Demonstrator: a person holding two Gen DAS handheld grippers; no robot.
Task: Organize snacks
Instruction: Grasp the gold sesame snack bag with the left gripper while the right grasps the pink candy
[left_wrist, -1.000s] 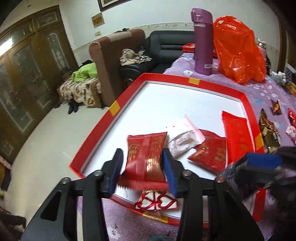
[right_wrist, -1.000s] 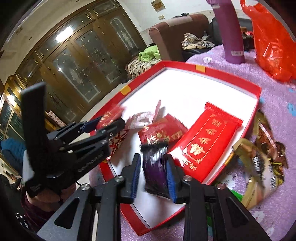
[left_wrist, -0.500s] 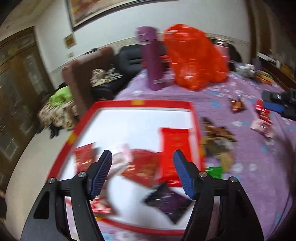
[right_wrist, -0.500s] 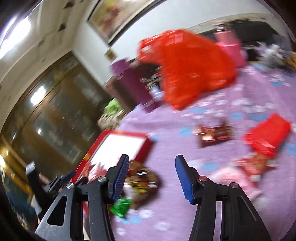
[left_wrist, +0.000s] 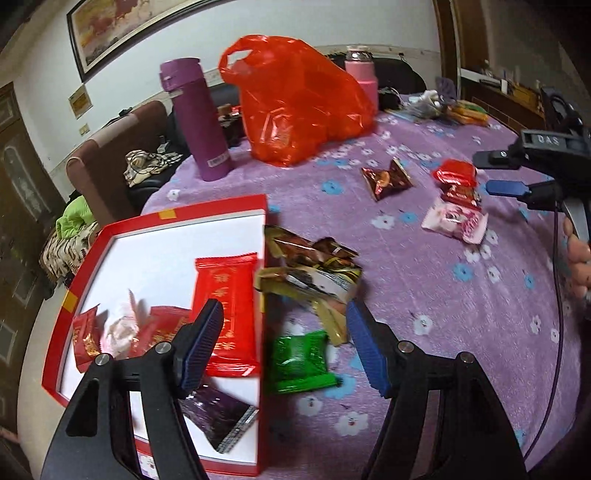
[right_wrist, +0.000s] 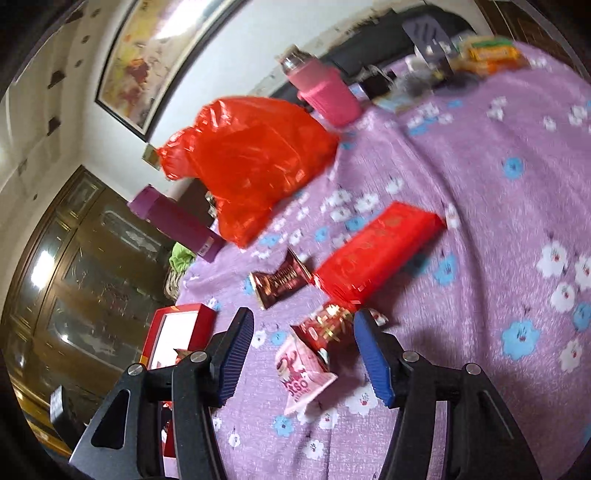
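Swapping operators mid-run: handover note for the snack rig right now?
Left gripper: jaws have just been opening, empty, above the green foil packet beside the red cardboard tray.
Right gripper: jaws have just been opening, empty, over the pink-white sachet and small red-gold candy.
Done: long red packet, dark purple packet and several small red ones in tray.
Left: green packet, gold-brown wrapper pile, brown candy, flat red packet.

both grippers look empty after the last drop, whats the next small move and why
Probably lower the left gripper onto the green packet: its fingers, which have just been opening, hold nothing, and the packet lies on the cloth beside the red tray, right beneath them.
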